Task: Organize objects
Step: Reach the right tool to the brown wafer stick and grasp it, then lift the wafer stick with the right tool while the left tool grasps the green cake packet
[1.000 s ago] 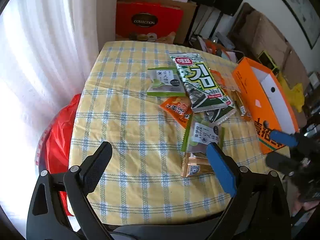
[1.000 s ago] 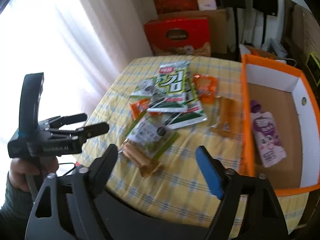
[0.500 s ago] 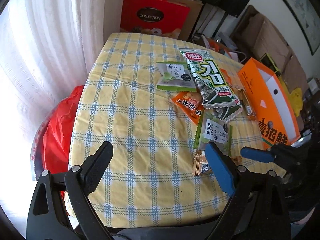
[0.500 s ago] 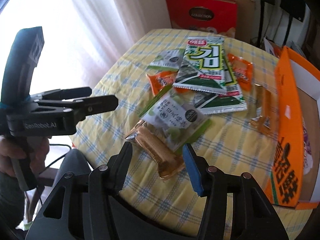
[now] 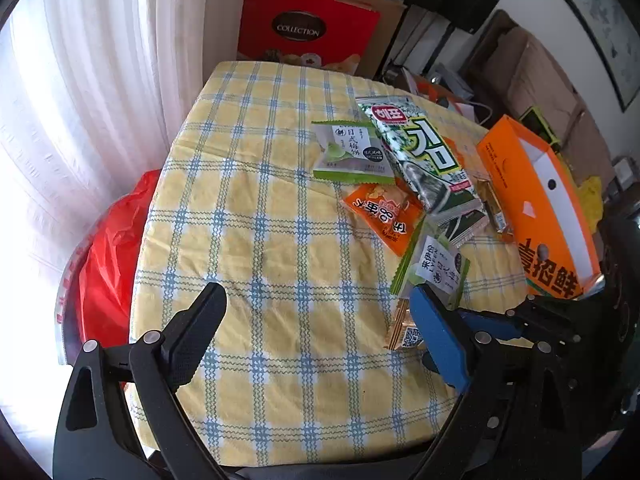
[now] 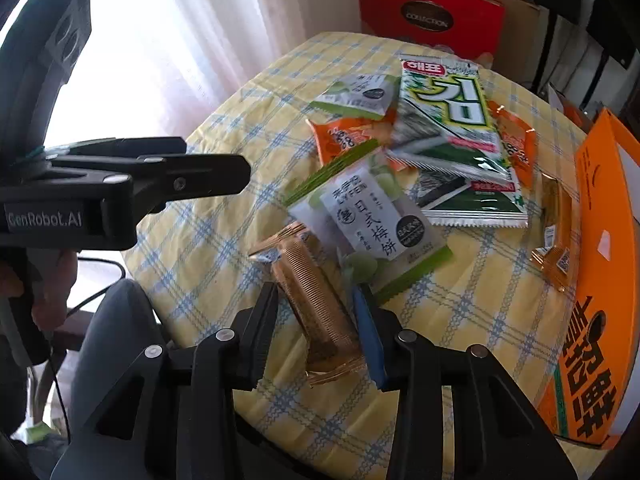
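Right gripper [image 6: 316, 324] has its fingers straddling the gold wafer-roll packet [image 6: 316, 300], black finger on the packet's left, blue finger on its right, with a narrow gap still visible on the black side, so it looks partly closed and not clamped yet. The packet lies flat on the checked tablecloth [image 6: 472, 312], its near end between the fingertips and its far end tucked just under the green plum-cake pouch [image 6: 376, 220]. Judgement: close across the packet's short axis near its middle, squeeze gently since the contents are likely brittle and the foil is slippery, then lift straight up before travelling so the green pouch doesn't drag along. The orange box [image 6: 600, 280] sits to the right of the blue finger, well apart, and is presumably the drop target; clear its near wall before lowering. The seaweed pack [image 6: 452, 120] and orange snack sachet [image 6: 344, 136] lie beyond the fingertips, out of the path. Left gripper [image 5: 316, 320] hangs wide open over bare cloth, holding nothing, the snack pile ahead of and right of its blue finger; keep it parked clear of the right one's swing.
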### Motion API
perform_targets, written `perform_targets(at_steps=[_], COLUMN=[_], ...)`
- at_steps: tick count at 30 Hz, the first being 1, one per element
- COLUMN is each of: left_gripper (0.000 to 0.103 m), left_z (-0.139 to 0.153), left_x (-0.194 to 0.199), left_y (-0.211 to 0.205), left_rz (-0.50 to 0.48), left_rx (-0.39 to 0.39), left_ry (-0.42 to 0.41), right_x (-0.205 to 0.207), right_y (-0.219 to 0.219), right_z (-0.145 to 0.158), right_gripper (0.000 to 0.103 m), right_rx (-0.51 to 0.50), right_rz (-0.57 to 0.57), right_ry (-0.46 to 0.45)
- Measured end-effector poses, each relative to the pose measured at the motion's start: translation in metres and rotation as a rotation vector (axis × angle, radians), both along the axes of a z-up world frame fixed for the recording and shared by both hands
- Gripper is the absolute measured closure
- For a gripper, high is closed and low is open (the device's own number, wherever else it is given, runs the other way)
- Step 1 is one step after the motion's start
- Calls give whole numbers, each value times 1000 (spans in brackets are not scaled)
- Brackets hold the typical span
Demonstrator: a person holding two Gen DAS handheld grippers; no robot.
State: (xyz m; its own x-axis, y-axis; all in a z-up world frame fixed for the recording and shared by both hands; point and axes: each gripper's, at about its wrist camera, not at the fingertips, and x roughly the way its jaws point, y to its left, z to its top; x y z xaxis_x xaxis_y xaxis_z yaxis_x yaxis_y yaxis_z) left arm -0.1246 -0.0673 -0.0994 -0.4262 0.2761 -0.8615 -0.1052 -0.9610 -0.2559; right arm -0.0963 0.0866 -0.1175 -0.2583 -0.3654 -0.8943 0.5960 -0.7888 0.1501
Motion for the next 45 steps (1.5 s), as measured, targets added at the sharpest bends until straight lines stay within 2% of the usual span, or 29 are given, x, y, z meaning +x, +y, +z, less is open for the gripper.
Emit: perform_targets(at_steps=[5, 6, 7, 9, 12, 15, 20, 26, 35, 40, 43, 44, 45], left_gripper=[12, 12, 12, 12, 12, 12, 12, 12, 12, 12, 12, 14, 21], left_z=[-2, -2, -2, -2, -2, -1, 0, -1, -10, -18, -23, -25, -26], left_x=[0, 0, 0, -1, -3, -5, -10, -17, -22, -26, -27, -26, -26], left_y=[2, 3, 4, 5, 8, 13, 25, 50, 80, 94, 104, 109, 113], left_rz=[-4, -4, -5, -4, -4, -6, -9, -6, -3, 32, 34, 32, 29], left_rx=[5, 5, 5, 8, 18, 39, 101, 121, 79, 48, 1, -24, -51], left_ry=[-3, -3, -3, -5, -8, -17, -39, -67, -89, -107, -101, -96, -89], right_x=[1, 1, 2, 4, 6, 8, 13, 12, 16, 19, 19, 19, 21], right_y=[-5, -6, -8, -7, 2, 16, 51, 94, 123, 130, 131, 131, 132], right_z=[-2, -2, -2, -2, 0, 7, 23, 42, 54, 56, 54, 54, 54], right_gripper=[63, 68, 79, 83, 83, 83, 83, 83, 83, 83, 83, 83, 83], right_rx=[19, 31, 48, 40, 12, -65, -139, -174, -206, -227, -231, -231, -231], right_rz=[13, 15, 19, 25, -4, -36, -100, -202, -276, -292, -298, -298, -299], right_ry=[6, 11, 21, 10, -7, -29, -22, 10, 36, 42, 41, 39, 39])
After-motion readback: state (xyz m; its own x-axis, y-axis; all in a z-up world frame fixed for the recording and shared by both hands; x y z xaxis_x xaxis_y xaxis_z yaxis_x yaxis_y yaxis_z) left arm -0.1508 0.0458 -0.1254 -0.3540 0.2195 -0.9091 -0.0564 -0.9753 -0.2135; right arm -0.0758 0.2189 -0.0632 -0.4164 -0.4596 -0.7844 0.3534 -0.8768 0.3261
